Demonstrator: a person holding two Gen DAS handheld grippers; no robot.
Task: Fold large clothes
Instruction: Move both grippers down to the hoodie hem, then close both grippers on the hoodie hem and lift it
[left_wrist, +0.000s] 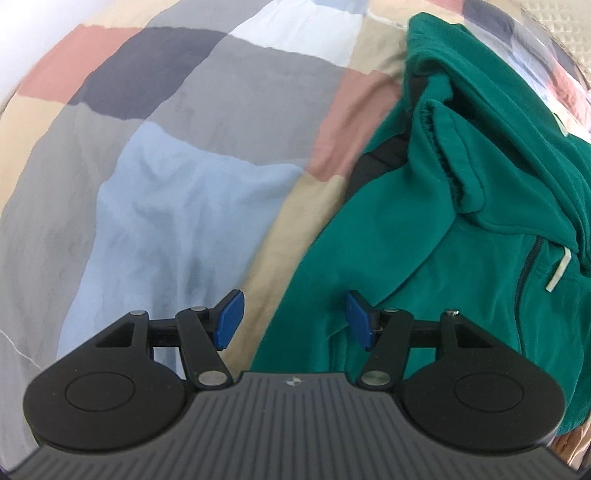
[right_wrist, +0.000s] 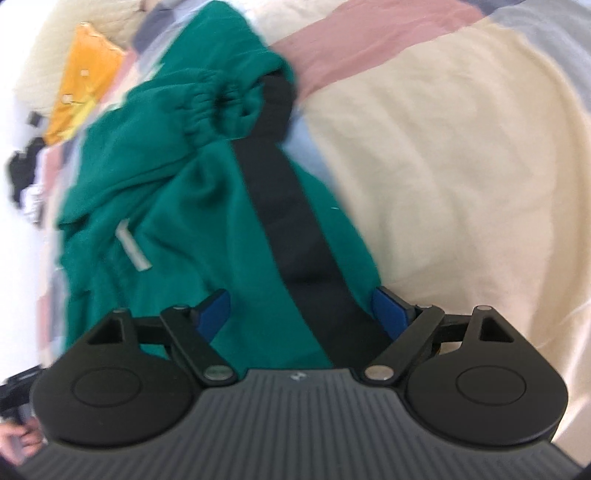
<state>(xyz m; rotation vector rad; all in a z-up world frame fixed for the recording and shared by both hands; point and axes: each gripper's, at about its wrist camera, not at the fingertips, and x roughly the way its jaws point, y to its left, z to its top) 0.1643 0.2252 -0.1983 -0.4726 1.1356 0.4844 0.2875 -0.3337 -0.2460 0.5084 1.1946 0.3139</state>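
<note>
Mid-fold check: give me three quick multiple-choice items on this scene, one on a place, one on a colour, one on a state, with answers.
1. In the left wrist view, where is the hoodie?
A. on the right
B. on the left
C. out of view

2. What colour is the stripe on the hoodie?
A. white
B. black
C. orange

3. How does the right gripper stand?
A. shut on the cuff
B. shut on nothing
C. open over the cloth

Answers:
1. A, the green cloth fills the right side and the quilt the left.
2. B, a dark band runs from the cuff down toward the gripper.
3. C, both blue pads stand wide apart with the hoodie lying loose between them.
</note>
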